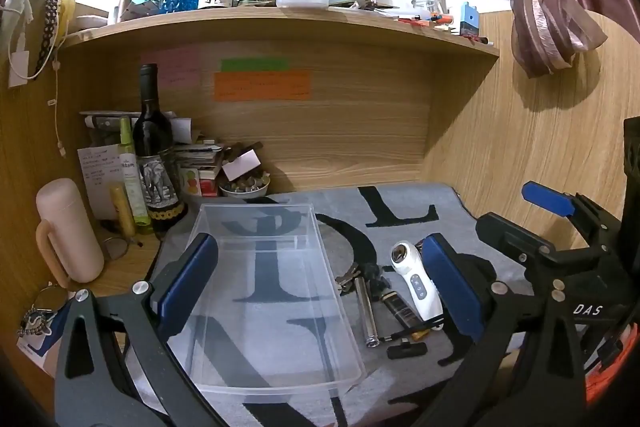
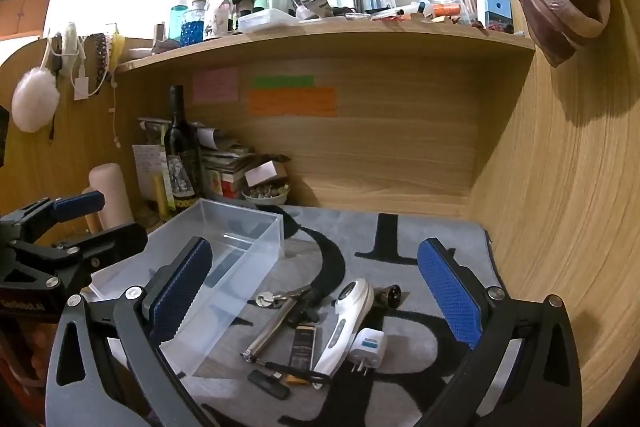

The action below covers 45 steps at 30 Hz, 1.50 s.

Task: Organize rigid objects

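right jaws: the right gripper (image 2: 316, 299) stands wide apart and grasps nothing; it hangs over the loose pile, tipped a little downward
left jaws: the left gripper (image 1: 316, 291) is likewise spread wide and bare; the bin (image 1: 276, 291) takes up most of the gap between its fingers
nearest to right jaws: the white device (image 2: 346, 323) lies almost midway between the right fingers, its round head away from the camera and its handle toward it
long axis: device, metal tube (image 2: 274, 327) and dark stick (image 2: 302, 347) all run roughly fore and aft, so the jaws would close across their width, I judge
beside the device: a white plug (image 2: 368, 347) touches its right flank; keys (image 2: 266, 299) sit at the far end of the tube; a black dongle (image 2: 268, 383) lies nearest the camera
bin: clear, nothing in it, on the grey mat (image 2: 400, 267) just left of the pile
nearer arm: the right, by my reckoning; the pile sits at the right fringe of the left gripper's reach
bench: cluttered at the back left, clear of the work
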{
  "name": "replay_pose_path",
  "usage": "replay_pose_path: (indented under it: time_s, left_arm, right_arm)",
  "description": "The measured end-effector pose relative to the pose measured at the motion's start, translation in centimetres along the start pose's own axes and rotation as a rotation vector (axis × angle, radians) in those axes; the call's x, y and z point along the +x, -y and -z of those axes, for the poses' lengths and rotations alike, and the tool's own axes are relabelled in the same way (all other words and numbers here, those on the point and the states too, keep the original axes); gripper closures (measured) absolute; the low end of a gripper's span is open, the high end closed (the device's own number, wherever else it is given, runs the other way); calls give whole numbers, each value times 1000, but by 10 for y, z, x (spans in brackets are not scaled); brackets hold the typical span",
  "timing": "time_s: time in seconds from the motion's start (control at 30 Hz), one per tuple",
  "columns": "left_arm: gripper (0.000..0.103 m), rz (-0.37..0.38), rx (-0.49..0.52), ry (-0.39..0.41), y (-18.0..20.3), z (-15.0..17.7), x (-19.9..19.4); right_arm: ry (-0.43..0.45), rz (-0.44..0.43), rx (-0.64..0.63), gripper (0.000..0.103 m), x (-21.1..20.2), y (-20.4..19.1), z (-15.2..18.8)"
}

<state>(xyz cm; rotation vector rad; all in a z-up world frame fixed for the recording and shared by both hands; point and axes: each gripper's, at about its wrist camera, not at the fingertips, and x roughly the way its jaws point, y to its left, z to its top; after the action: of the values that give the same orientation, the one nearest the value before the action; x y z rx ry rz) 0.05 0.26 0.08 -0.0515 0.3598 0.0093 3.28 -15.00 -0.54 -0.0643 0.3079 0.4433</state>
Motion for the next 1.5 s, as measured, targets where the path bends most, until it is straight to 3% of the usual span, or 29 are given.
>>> replay_pose_path:
  time_s: [1.5]
  left_arm:
    - [0, 4, -2, 18, -6, -1, 3]
  right_arm:
    - [-6, -6, 2, 0, 4, -2, -1]
